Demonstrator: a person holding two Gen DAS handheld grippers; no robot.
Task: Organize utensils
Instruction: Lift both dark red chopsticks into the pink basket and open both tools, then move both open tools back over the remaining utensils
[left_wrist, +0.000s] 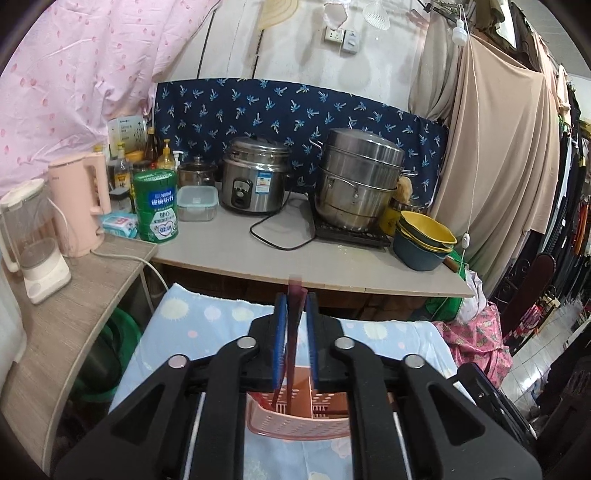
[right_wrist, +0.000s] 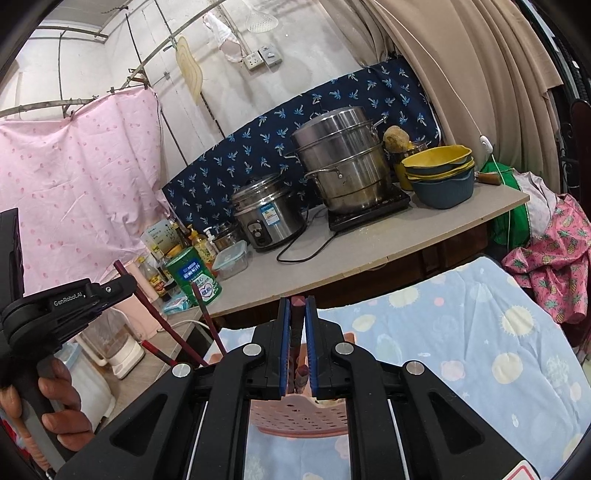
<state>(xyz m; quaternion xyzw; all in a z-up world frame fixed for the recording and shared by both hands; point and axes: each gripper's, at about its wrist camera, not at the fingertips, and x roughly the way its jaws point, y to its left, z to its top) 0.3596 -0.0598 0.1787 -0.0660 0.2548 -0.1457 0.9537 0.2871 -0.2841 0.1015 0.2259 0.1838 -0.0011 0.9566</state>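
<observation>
Item: left gripper (left_wrist: 295, 299), nearest the lens in the left wrist view. A dark red chopstick (left_wrist: 293, 332) is seen between its blue pads (left_wrist: 280, 339), with a sliver of daylight on either side; the jaws are judged slightly parted, the stick loose rather than pinched. Its lower end is sunk into the pink perforated utensil basket (left_wrist: 295, 424) directly beneath the fingertips.

Item: right gripper (right_wrist: 297, 301). Its pads (right_wrist: 284, 350) are drawn close upon a bundle of dark red chopsticks (right_wrist: 297, 354), held upright above the same pink basket (right_wrist: 295, 417). The grip is judged firm.

Item: blue patterned cloth (left_wrist: 207, 325), spread under the basket and beyond both sets of fingers.

Step in hand: depositing chopsticks into the basket. The left stick is judged all but released; the right bundle is yet to be let go. A lowering over a compartment and a parting of the right jaws are called for next, with the left withdrawn clear.

Obscured: the basket's compartments are largely hidden behind the gripper bodies; the count of sticks in the right bundle cannot be made out. Further chopsticks (right_wrist: 162, 325) left of the right fingers are cut off below.
</observation>
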